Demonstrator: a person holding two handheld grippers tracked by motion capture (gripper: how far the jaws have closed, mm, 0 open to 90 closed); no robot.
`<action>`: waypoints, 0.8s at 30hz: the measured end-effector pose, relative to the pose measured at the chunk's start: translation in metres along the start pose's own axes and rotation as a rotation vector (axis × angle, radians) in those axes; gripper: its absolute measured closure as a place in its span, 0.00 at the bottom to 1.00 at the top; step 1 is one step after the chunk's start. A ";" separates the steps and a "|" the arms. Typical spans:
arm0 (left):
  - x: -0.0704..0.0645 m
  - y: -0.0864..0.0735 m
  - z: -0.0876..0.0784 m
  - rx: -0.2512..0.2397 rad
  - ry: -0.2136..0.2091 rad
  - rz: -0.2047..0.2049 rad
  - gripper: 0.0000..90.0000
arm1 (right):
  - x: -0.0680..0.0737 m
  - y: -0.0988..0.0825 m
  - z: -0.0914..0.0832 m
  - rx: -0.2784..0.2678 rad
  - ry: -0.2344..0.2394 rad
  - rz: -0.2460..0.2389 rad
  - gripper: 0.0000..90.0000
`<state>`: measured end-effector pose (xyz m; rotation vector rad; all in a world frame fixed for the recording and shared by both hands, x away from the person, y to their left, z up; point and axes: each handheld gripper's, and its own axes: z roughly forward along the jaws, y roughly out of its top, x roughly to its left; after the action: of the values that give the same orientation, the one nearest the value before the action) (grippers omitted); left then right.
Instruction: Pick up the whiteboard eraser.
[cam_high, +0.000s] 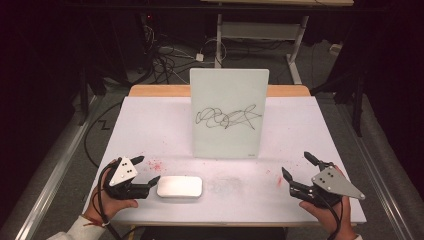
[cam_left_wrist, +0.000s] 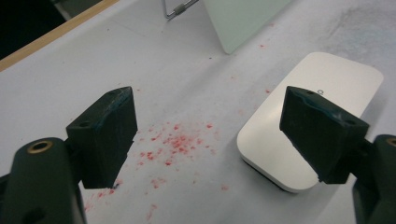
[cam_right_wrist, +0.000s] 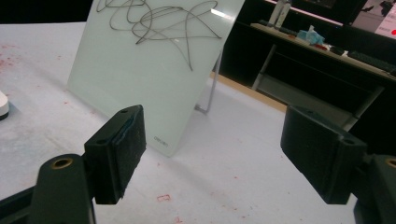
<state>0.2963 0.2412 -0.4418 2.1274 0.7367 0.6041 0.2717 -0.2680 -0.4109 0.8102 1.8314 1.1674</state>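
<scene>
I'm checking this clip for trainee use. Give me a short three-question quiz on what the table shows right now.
1. True or false: the left gripper has closed on the white eraser.
2. What is on the upright whiteboard? A) a black scribble B) a red circle C) nothing
3. Fill in: the right gripper has its jaws ____.

Key: 1 false, its jaws stand open beside the eraser. 2 A. 3 open.
</scene>
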 end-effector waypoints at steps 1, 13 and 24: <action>0.000 0.001 0.000 0.011 -0.027 0.000 0.21 | 0.000 0.000 0.000 0.001 0.007 0.002 0.25; -0.007 0.016 -0.002 0.141 -0.120 0.113 0.18 | 0.020 -0.005 0.014 0.087 0.137 -0.066 0.25; -0.030 0.047 0.048 0.330 -0.335 0.303 0.22 | 0.032 -0.009 0.023 0.139 0.192 -0.109 0.25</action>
<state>0.3188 0.1719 -0.4371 2.5888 0.3461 0.2767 0.2759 -0.2352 -0.4344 0.6848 2.1070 1.0888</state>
